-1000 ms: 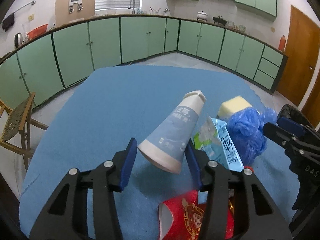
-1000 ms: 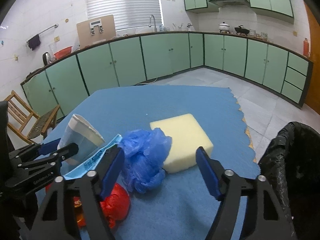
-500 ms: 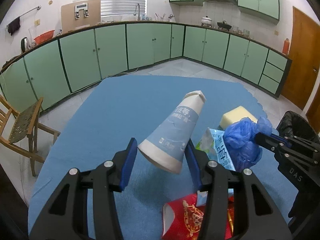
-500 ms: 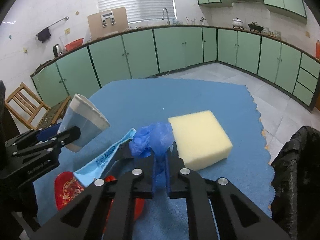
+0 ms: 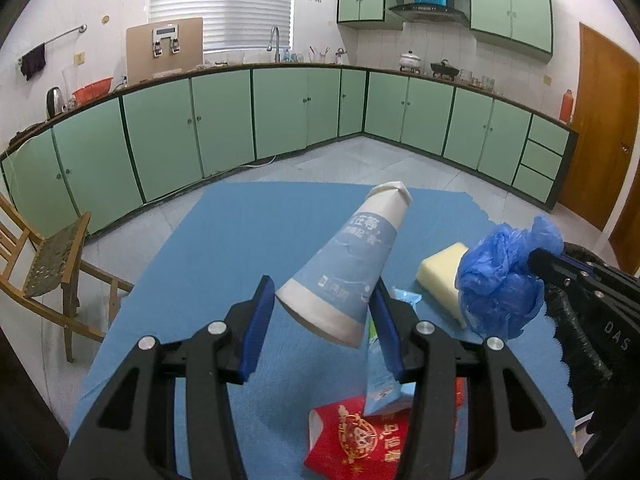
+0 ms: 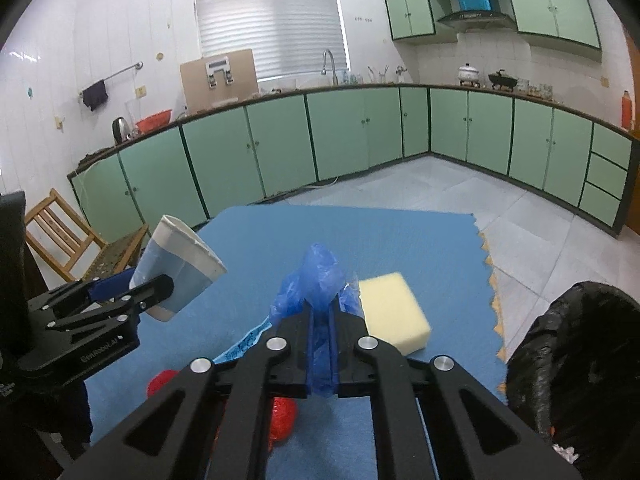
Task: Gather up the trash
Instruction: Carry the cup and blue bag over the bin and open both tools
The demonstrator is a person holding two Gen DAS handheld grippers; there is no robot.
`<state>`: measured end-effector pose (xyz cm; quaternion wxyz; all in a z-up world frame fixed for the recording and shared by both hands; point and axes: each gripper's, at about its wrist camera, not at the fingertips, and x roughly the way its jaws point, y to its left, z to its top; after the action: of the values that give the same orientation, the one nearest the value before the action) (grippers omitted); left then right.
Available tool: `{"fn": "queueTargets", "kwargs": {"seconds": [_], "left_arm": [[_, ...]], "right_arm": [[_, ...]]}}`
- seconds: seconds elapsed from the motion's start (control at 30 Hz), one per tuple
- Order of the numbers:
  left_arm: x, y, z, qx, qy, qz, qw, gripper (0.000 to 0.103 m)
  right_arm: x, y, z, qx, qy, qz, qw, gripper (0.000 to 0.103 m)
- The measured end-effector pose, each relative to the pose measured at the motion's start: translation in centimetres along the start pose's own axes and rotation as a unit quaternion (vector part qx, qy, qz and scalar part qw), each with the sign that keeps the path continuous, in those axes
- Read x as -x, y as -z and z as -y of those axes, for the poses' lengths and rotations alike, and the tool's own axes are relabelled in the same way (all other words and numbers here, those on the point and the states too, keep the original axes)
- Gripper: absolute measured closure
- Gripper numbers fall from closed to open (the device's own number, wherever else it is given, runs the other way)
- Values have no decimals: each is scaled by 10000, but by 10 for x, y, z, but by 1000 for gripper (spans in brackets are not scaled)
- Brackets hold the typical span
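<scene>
Right now both sets of fingers are loaded: right gripper (image 6: 322,344) is clamped fully down on the crumpled blue plastic bag (image 6: 316,280), film squeezed flat between the pads and bunching out past the tips; left gripper (image 5: 322,320) is closed partway on the wide rim end of a blue-and-white paper cone cup (image 5: 352,264), pads pressing its sides, narrow folded end pointing away and up. Both items look clear of the blue-covered counter (image 5: 240,240). Left on the counter: yellow sponge (image 6: 394,314) just beside the bag, a light-blue printed wrapper (image 5: 380,376) under the left fingers, a red printed packet (image 5: 360,440) nearest the camera, touching the wrapper. Step in hand, as I read it: pickup done on two pieces, carry to the bin is next. Black bin bag (image 6: 568,356) sits off the counter's right edge, mouth open, near the right gripper. Next move calls for swinging right over that opening and releasing the bag well inside the rim, since light film may cling to the pads; the left has to cross over the sponge to reach the same bin, so sequencing the two avoids a clash. Pose: both grippers angled down toward the counter, side by side, left one visible at the right view's left edge; no hand or sleeve clearly visible.
</scene>
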<state>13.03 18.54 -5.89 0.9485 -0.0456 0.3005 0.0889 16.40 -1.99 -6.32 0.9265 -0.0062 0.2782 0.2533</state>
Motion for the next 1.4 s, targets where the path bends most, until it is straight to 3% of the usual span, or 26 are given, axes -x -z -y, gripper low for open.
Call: {"fn": "queueTargets", "kwargs": {"seconds": [0.6,1.4], "left_arm": [[42,-13,55,-217,444,396,9980,57],[43,-4,176,-743,1479,407,9854,57]], "right_arm": [[77,-16,25,-32,247,621,9978,97],[160,5,117,-445,1254,930,9867,97]]}}
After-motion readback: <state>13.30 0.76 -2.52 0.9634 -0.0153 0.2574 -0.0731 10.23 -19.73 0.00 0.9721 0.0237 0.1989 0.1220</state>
